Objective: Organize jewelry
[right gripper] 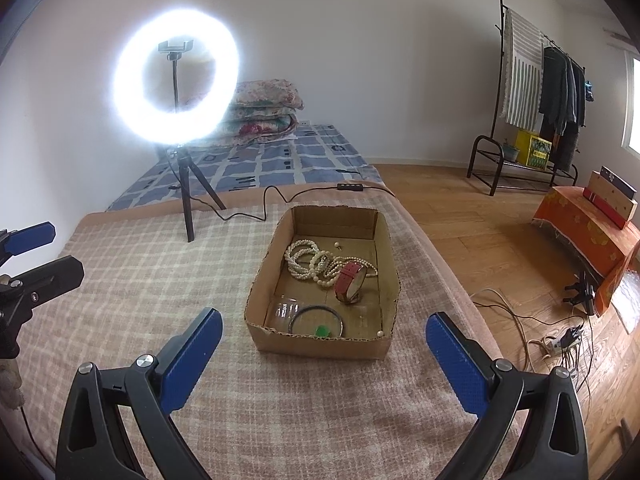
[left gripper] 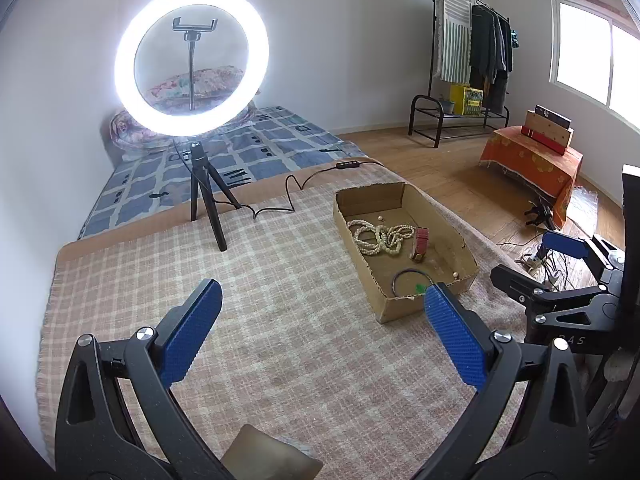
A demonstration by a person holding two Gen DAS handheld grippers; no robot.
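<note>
A shallow cardboard box (left gripper: pixel 430 204) (right gripper: pixel 256 280) sits on the checked blanket. Inside lie cream bead necklaces (left gripper: pixel 378 237) (right gripper: pixel 314 265), a red-strapped watch (left gripper: pixel 420 242) (right gripper: pixel 350 282), a dark bangle (left gripper: pixel 412 280) (right gripper: pixel 316 320) with a small green piece (right gripper: pixel 321 330) inside it, and two loose pearl studs (left gripper: pixel 379 219) (right gripper: pixel 380 333). My left gripper (left gripper: pixel 322 334) hovers open over the blanket, left of the box. My right gripper (right gripper: pixel 324 360) stands open just in front of the box. Nothing is between either pair of fingers.
A lit ring light on a tripod (left gripper: pixel 208 200) (right gripper: pixel 188 200) stands at the blanket's far edge, its cable (left gripper: pixel 296 184) trailing toward the box. A mattress (left gripper: pixel 224 152) lies behind. Wood floor with cables (right gripper: pixel 560 340) is to the right, plus an orange-draped stand (left gripper: pixel 532 160) and a clothes rack (left gripper: pixel 472 52).
</note>
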